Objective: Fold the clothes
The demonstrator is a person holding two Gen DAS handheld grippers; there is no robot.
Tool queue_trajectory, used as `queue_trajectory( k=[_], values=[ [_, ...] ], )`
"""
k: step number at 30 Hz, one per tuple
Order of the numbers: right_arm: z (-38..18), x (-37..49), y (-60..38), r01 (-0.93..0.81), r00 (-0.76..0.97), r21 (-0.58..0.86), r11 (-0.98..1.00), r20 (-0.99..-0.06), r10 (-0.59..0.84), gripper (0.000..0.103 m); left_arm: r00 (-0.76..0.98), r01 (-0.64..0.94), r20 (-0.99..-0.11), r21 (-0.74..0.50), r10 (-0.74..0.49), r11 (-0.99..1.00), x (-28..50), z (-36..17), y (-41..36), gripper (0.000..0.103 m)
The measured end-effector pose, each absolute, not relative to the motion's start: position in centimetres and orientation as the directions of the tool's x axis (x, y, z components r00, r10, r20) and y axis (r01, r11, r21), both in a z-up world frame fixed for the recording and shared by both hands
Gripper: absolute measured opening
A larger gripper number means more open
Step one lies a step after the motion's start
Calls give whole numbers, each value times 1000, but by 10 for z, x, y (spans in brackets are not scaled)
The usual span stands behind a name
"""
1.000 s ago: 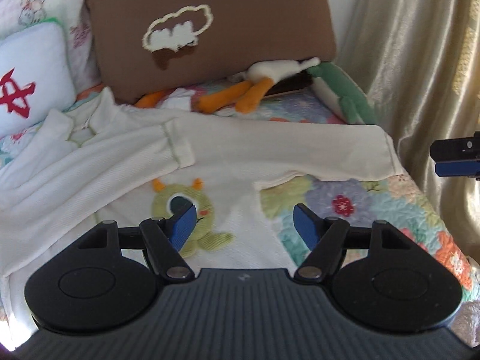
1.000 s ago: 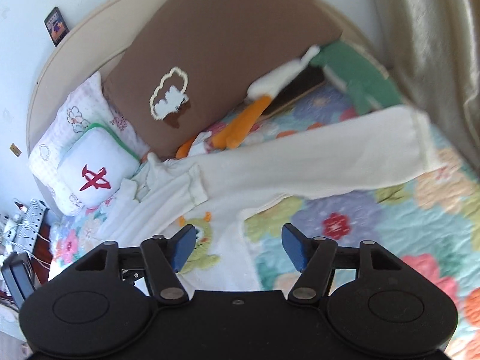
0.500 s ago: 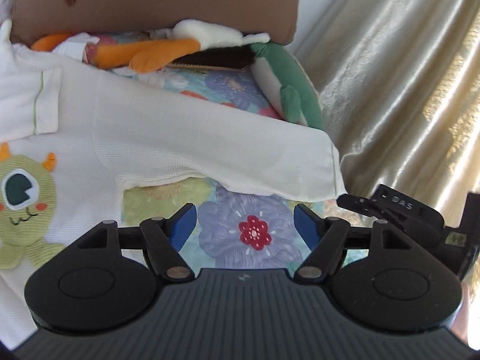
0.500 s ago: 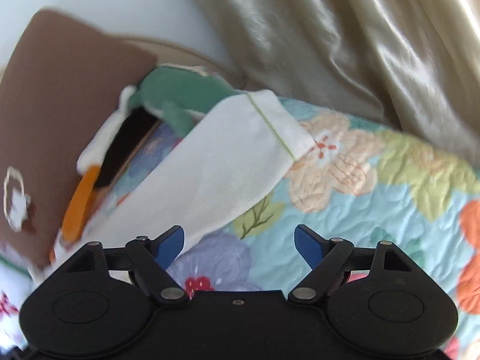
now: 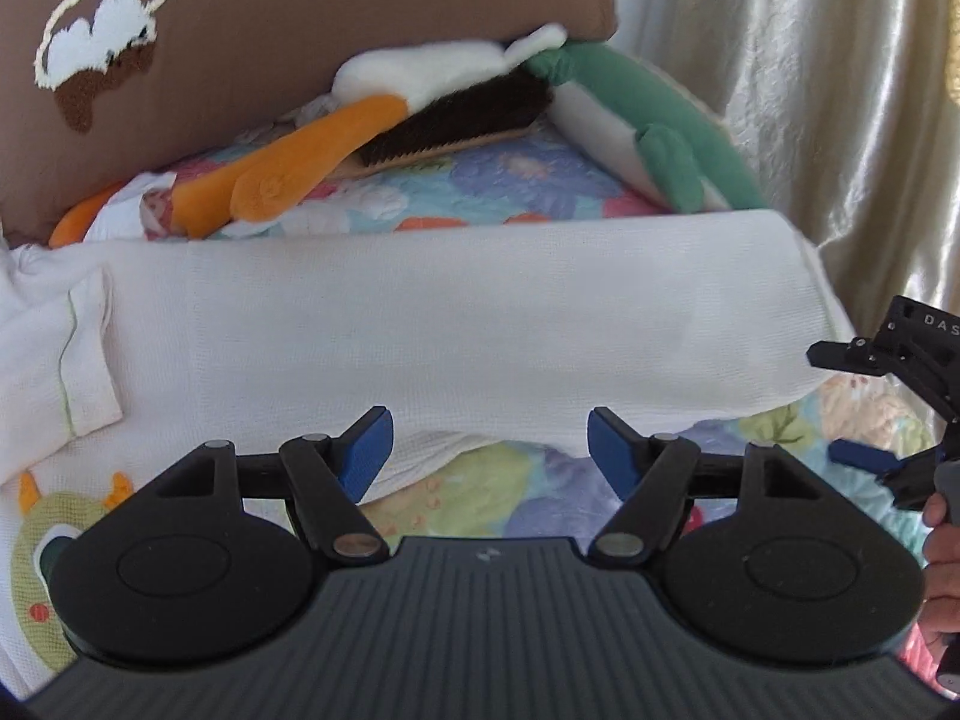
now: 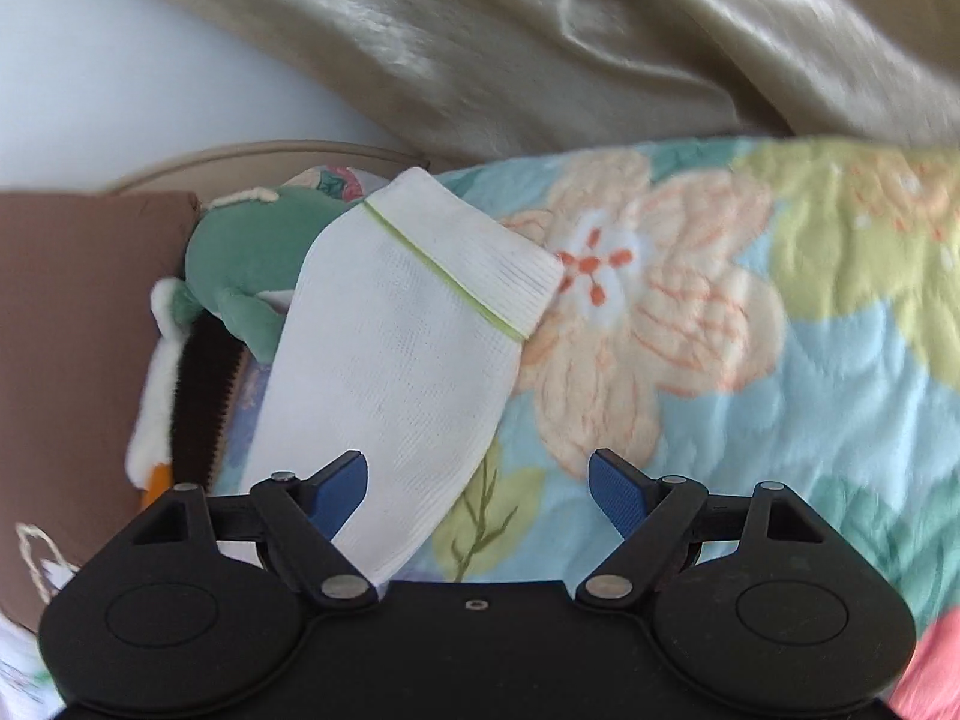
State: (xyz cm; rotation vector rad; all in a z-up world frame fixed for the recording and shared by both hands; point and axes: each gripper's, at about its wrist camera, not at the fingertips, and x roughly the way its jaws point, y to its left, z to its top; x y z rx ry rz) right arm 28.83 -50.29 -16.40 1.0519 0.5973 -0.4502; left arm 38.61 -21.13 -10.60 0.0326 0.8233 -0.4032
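Both grippers, left gripper (image 5: 489,447) & right gripper (image 6: 478,483), are hanging open w/ nothing held over the soft, light shirt sleeve (image 6: 408,348), best pinched at the cuff, mid-frame.

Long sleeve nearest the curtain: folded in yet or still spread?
Spread. The sleeve lies stretched flat across the floral quilt, its green-striped cuff out toward the curtain, not doubled back.

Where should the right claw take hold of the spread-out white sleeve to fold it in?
Probably at the cuff, just inside its green stripe. The sleeve lies flat on the quilt, its free end pointing away, so slide the open right claw forward along it.
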Motion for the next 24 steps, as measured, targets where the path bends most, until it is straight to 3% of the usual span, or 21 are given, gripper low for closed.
queue_trajectory(
  k=[4, 6, 8, 9, 11, 16, 20, 24],
  values=[
    [-164, 310, -502, 599, 754, 619, 508, -650, -98, 85, 615, 281, -721, -178, -319, 943, 389, -115, -179, 71],
    [-163, 321, -501, 600, 741, 567, 565, -660, -125, 75, 636, 269, -707, -172, -309, 948, 386, -112, -165, 71],
    [-160, 330, -500, 601, 719, 489, 633, -676, -160, 23, 656, 258, -693, -167, -299, 952, 384, -108, -151, 71],
    [-157, 332, -495, 599, 703, 432, 674, -687, -185, 15, 665, 251, -686, -168, -295, 953, 383, -105, -144, 71],
    [-150, 334, -485, 567, 712, 380, 730, -673, -202, 8, 688, 234, -665, -174, -290, 956, 381, -100, -129, 71],
    [-106, 337, -454, 401, 801, 408, 820, -591, -97, 6, 758, 216, -602, -130, -250, 968, 376, -85, -111, 72],
    [-80, 342, -426, 169, 883, 609, 775, -443, 156, 6, 781, 261, -558, -115, -279, 959, 366, -77, -113, 72],
    [-78, 354, -390, -8, 862, 718, 696, -348, 368, 6, 757, 416, -538, -43, -372, 909, 347, -72, -132, 79]
  ],
)
